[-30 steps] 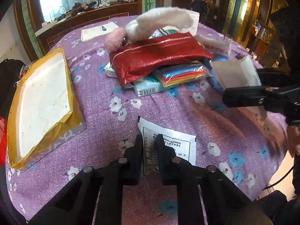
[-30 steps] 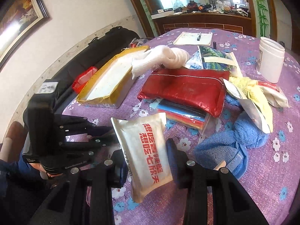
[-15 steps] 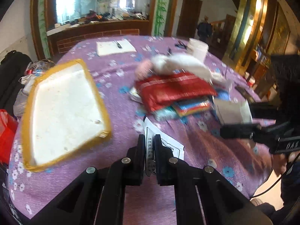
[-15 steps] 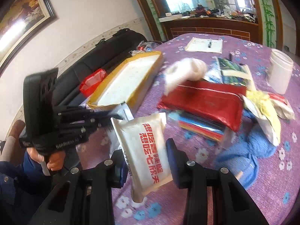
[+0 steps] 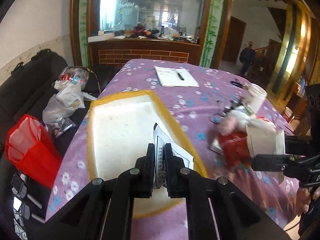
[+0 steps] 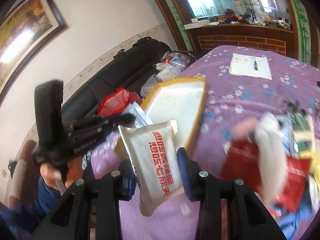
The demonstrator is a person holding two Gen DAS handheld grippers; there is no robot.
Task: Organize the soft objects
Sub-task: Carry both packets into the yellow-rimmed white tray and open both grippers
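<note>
Two tongs held light, limp packets: left tongs (image 5: 159,161) pinched a flat sachet (image 5: 172,152); right tongs (image 6: 154,172) clamped a glove pouch (image 6: 155,160) mid-body.

Left gripper (image 5: 159,153): clamped on a thin white printed packet (image 5: 176,156), held above the yellow-rimmed white tray (image 5: 122,132).
Tray: set on the purple flowered tablecloth (image 5: 200,104).
Right gripper (image 5: 266,150): seen at the right edge, with a white pouch (image 5: 264,140) between its fingers.
Pile (image 5: 234,132): blurred.
</note>
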